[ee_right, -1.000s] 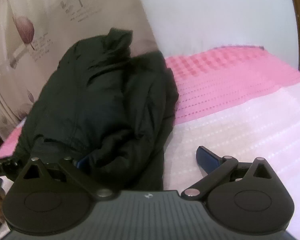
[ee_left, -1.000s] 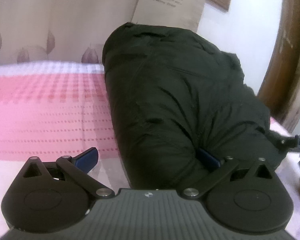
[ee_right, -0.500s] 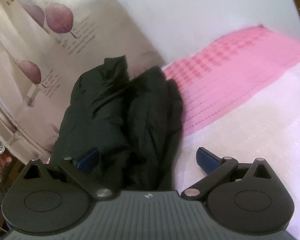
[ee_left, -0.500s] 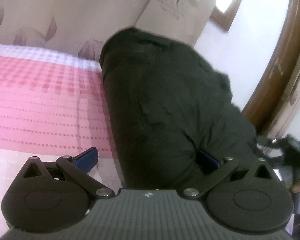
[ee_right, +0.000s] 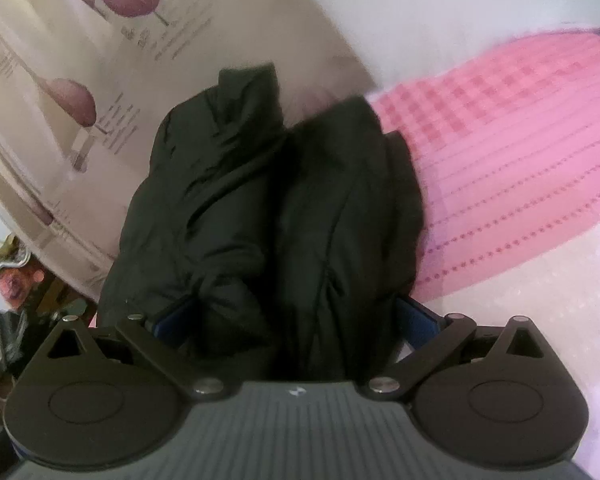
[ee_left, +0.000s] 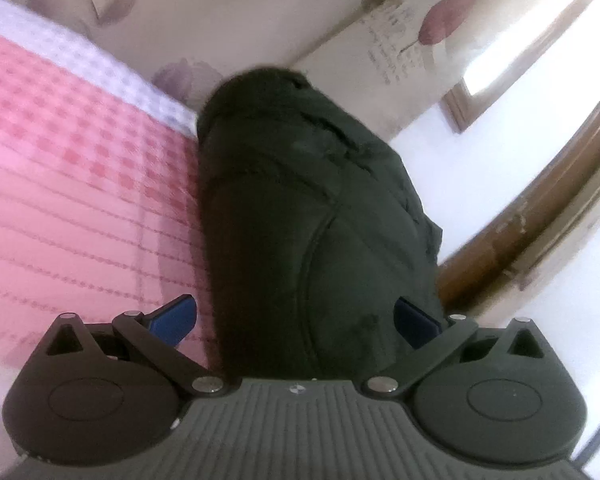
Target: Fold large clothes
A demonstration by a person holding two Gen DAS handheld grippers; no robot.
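Note:
A dark padded jacket (ee_left: 308,208) lies folded into a long bundle on the pink checked bedspread (ee_left: 80,184). In the left wrist view my left gripper (ee_left: 296,320) is open and straddles the near end of the bundle, one blue fingertip (ee_left: 176,316) over the bedspread, the other against the fabric. From the right wrist view the jacket (ee_right: 260,208) shows two thick folds side by side. My right gripper (ee_right: 292,316) is open too, with both folds filling the gap; its left fingertip (ee_right: 172,314) is half buried in cloth.
A beige curtain (ee_left: 220,12) with purple leaf prints hangs behind the bed. A brown wooden frame (ee_left: 540,200) and a window (ee_left: 520,60) stand at the right. Clutter (ee_right: 16,280) sits low at the left beyond the bed edge. Pale bedspread (ee_right: 540,320) stretches to the right.
Both grippers have swung in and tilted up, so the jacket's end now sits between the fingers of each. The right gripper's own fingers have left the left wrist view.

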